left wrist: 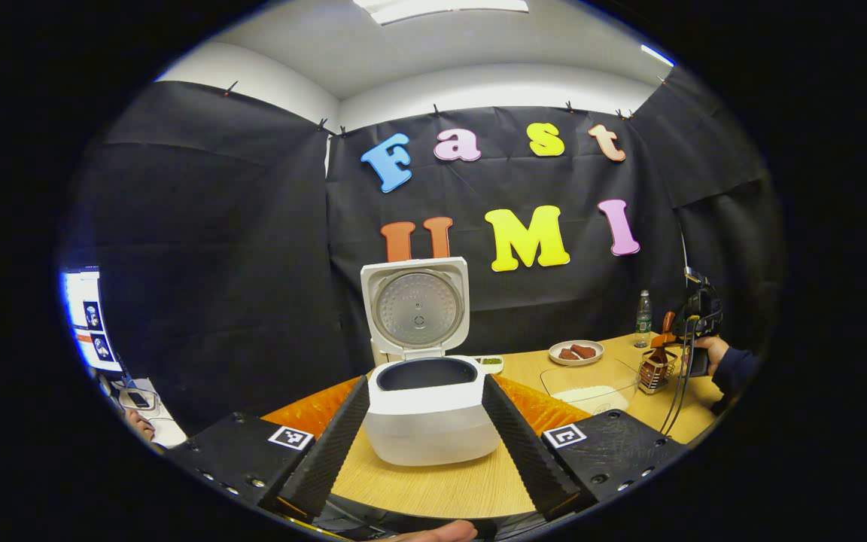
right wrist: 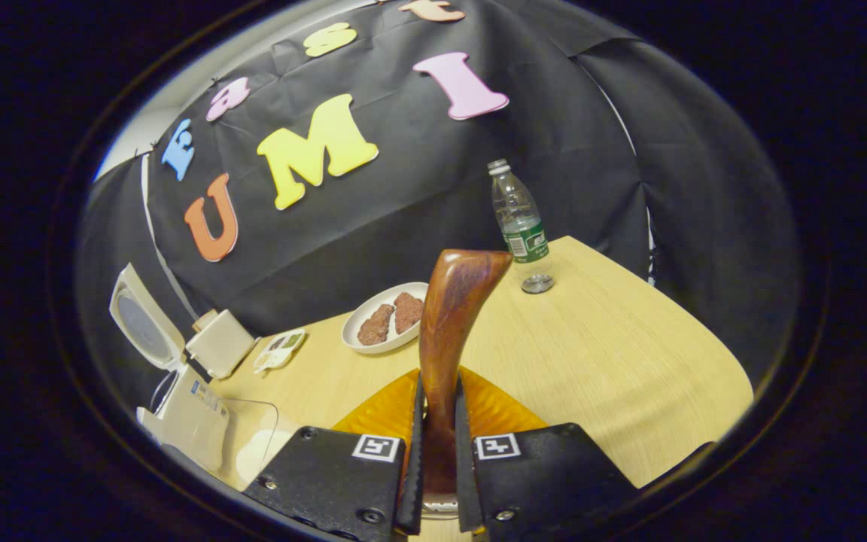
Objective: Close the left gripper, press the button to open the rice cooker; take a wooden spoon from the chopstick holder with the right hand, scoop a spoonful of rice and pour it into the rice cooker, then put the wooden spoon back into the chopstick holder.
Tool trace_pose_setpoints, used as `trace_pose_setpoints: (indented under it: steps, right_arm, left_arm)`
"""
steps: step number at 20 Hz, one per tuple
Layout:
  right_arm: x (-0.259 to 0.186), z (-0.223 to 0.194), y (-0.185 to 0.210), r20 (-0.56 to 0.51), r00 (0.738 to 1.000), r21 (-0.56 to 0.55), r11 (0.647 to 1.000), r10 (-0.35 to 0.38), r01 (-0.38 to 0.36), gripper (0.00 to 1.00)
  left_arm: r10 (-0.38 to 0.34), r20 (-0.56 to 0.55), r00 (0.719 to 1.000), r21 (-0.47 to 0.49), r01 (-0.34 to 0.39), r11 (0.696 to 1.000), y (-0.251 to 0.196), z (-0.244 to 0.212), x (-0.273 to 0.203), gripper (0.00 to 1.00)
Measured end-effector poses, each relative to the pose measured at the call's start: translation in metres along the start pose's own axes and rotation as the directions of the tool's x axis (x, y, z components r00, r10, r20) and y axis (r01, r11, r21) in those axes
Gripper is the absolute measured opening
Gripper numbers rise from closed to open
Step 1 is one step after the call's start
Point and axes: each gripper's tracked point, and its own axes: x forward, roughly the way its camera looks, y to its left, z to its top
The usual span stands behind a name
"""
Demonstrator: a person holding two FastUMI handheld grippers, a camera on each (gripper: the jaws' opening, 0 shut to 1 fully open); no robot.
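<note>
- In the left gripper view, the rice cooker [left wrist: 430, 406] stands open at centre frame on the wooden counter [left wrist: 433, 485], its lid [left wrist: 415, 307] raised upright and the dark inner pot exposed.
- The left gripper [left wrist: 427, 436] hangs with its fingers spread wide apart, one on either side of the rice cooker's body near the bottom of the frame, gripping nothing.
- At the right of that view, a hand [left wrist: 710, 352] in a dark sleeve holds the right gripper [left wrist: 663, 348] above the chopstick holder [left wrist: 653, 370], a small wire basket on the counter.
- A clear container of rice [left wrist: 590, 390] lies just left of the chopstick holder, in the lower right of the frame.
- Behind it sit a white plate [left wrist: 576, 352] carrying brown pieces of food and a plastic bottle [left wrist: 643, 319] by the wall.
- In the right gripper view, the right gripper [right wrist: 433, 452] is clamped on the handle of the wooden spoon [right wrist: 448, 331], which rises upright through centre frame between the two fingers.
- The spoon's bowl end is hidden below the fingers.
- The rice cooker [right wrist: 177, 391] appears at the lower left of that view, lid up, with the plate [right wrist: 384, 316] and bottle [right wrist: 521, 226] beyond.
</note>
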Motion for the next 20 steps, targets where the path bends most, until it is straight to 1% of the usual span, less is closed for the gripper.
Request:
trace_pose_setpoints:
  steps: [1,3,5,6,7,8,10,11,12,15,16,18,20]
  right_arm:
    - [-0.002,0.008,-0.002,0.013,1.0,-0.017,1.0,-0.01,0.01,0.19]
    - [-0.014,0.025,0.009,0.06,0.998,-0.047,0.999,0.004,-0.001,0.2]
    - [-0.033,0.038,0.022,0.1,0.995,-0.073,0.997,0.015,-0.007,0.19]
    - [-0.039,0.042,0.029,0.106,0.994,-0.101,0.995,0.021,-0.011,0.19]
    - [-0.044,0.048,0.036,0.115,0.993,-0.131,0.991,0.024,-0.009,0.19]
    - [-0.051,0.054,0.045,0.123,0.992,-0.166,0.986,0.033,-0.012,0.19]
    - [-0.064,0.063,0.067,0.135,0.988,-0.222,0.974,0.071,-0.04,0.19]
    - [-0.071,0.068,0.079,0.149,0.985,-0.238,0.97,0.091,-0.053,0.19]
    - [-0.077,0.071,0.088,0.162,0.982,-0.248,0.967,0.097,-0.055,0.16]
    - [-0.09,0.07,0.121,0.185,0.976,-0.288,0.956,0.118,-0.061,0.13]
    - [-0.093,0.068,0.13,0.19,0.975,-0.293,0.954,0.116,-0.056,0.13]
    - [-0.097,0.061,0.156,0.186,0.973,-0.287,0.955,0.134,-0.076,0.13]
    - [-0.095,0.052,0.169,0.175,0.977,-0.281,0.957,0.121,-0.068,0.13]
  left_arm:
    - [0.001,0.007,1.0,0.009,-0.001,1.0,0.002,0.001,-0.001,0.96]
    - [-0.012,0.017,1.0,0.016,0.011,1.0,-0.002,0.003,-0.001,0.95]
    - [-0.051,0.033,0.998,0.006,0.05,0.999,-0.01,0.004,-0.003,0.95]
    - [-0.076,0.045,0.996,-0.003,0.076,0.997,-0.015,0.008,-0.004,0.95]
    - [-0.085,0.05,0.995,-0.007,0.086,0.996,-0.016,0.008,-0.005,0.95]
    - [-0.087,0.056,0.995,-0.007,0.087,0.996,-0.012,0.008,-0.008,0.95]
    - [-0.083,0.065,0.994,-0.007,0.084,0.996,-0.008,0.008,-0.009,0.95]
    - [-0.089,0.068,0.994,-0.011,0.089,0.996,-0.008,0.008,-0.009,0.95]
    - [-0.091,0.072,0.993,-0.017,0.092,0.996,-0.007,0.009,-0.01,0.95]
    - [-0.071,0.059,0.996,-0.043,0.074,0.996,0.006,0.001,-0.009,0.95]
    - [-0.063,0.055,0.997,-0.047,0.065,0.997,0.011,-0.001,-0.009,0.95]
    - [-0.045,0.049,0.998,-0.059,0.048,0.997,0.02,-0.002,-0.01,0.95]
    - [-0.029,0.058,0.998,-0.074,0.033,0.997,0.027,-0.002,-0.01,0.95]
